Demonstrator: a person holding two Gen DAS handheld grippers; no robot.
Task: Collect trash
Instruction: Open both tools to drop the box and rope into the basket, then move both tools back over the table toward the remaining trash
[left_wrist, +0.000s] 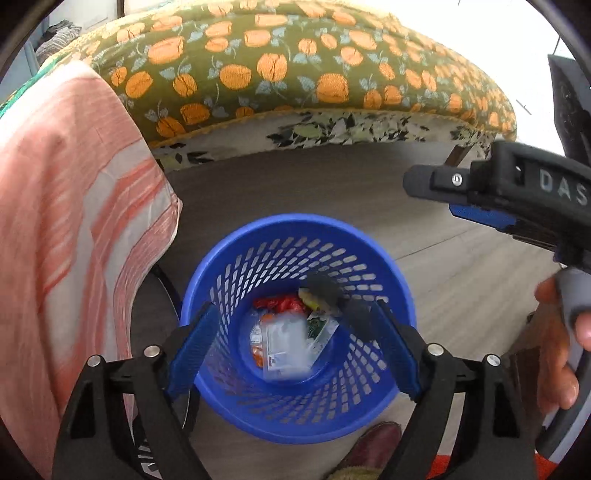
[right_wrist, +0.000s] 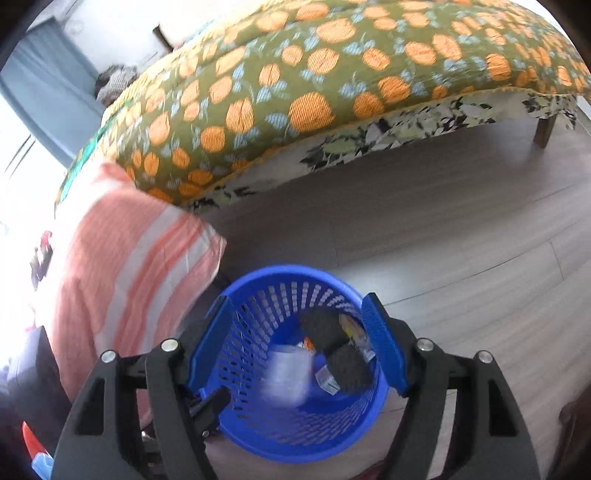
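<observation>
A: What are your tools doing?
B: My left tool (left_wrist: 295, 332) and right tool (right_wrist: 299, 347) both hang spread over the bin (left_wrist: 400, 291), pinching nothing.
A: And the trash?
B: Wrappers (left_wrist: 284, 341) lie in the bin, on the floor (left_wrist: 461, 280) by the bed (left_wrist: 258, 66).

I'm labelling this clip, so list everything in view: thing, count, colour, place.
basket: one, blue mesh, on the floor below both grippers
trash: several pieces, red, white, green, dark, inside basket
bed cover: one, olive with orange fruit print, behind basket
striped cloth: one, orange and white, hanging left of basket
floor: grey wood planks
shoe: one, dark red, by basket
left gripper: jaws open, empty
right gripper: jaws open, empty
hand: one, on right gripper's handle
</observation>
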